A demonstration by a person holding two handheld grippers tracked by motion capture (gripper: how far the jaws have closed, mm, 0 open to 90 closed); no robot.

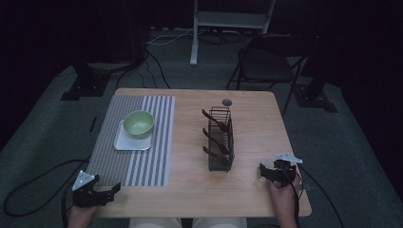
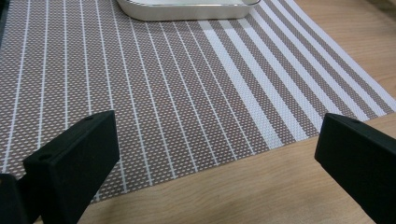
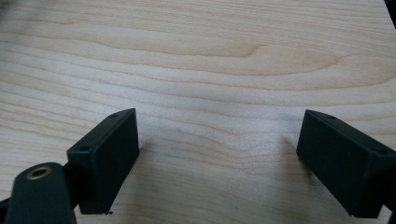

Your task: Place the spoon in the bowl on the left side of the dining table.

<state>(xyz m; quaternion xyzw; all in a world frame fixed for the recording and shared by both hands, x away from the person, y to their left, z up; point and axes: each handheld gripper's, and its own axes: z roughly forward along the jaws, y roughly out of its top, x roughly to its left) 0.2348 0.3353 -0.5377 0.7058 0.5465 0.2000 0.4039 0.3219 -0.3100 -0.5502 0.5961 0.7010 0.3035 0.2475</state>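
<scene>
High view, left to right: left gripper [image 1: 113,189] sits at the lower left of the frame, at the near corner of the striped placemat [image 1: 142,161]; left of centre on that mat, a green bowl [image 1: 139,124] rests on a white square tray [image 1: 124,143]. At centre, a black wire rack [image 1: 221,139] holds three dark brown spoons [image 1: 215,120] on the wooden table [image 1: 256,128], with a small grey disc [image 1: 227,102] just beyond it. Right gripper [image 1: 262,170] lies lower right, a hand [image 1: 283,197] behind it. Left gripper view adds the mat's woven dots and the tray's rim [image 2: 187,11] at top; its jaws stand wide apart, holding nothing. Right gripper view gives bare wood grain [image 3: 210,70]; jaws equally wide, empty, just above the tabletop.
</scene>
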